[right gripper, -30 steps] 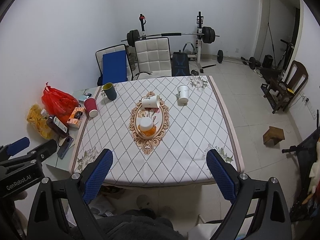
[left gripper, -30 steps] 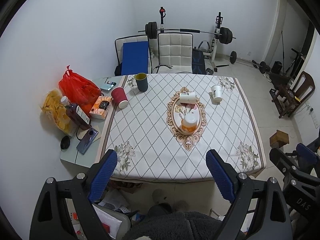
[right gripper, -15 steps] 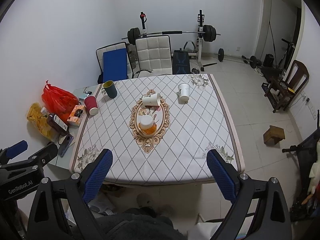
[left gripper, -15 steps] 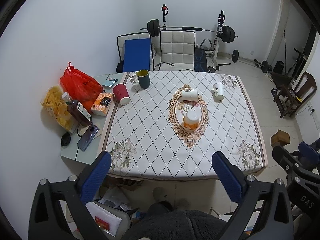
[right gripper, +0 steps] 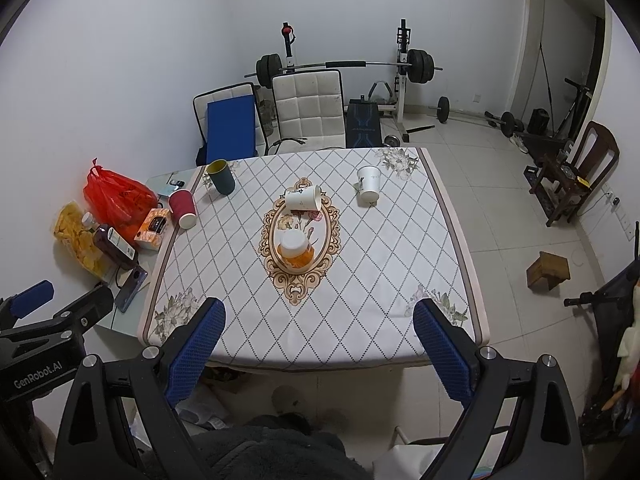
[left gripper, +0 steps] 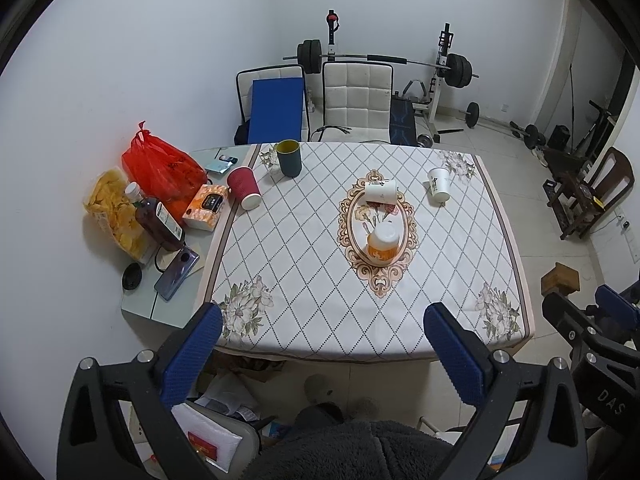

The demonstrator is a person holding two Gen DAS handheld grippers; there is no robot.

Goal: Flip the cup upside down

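Grippers, left [left gripper: 322, 322] and right [right gripper: 318, 318], had drifted back from the table's [left gripper: 360, 344] near edge, jaws spread; cups untouched.

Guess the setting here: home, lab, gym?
Likely a spare room at home doubling as a gym: dining table with patterned cloth, loaded barbell on a rack, padded chairs against the wall.

Black-framed left gripper [left gripper: 323, 348] and right gripper [right gripper: 319, 342] carry blue dimpled finger pads [left gripper: 191, 354], silver screws, white "GenRobot.AI" lettering; dark fleecy sleeve [left gripper: 352, 450] below
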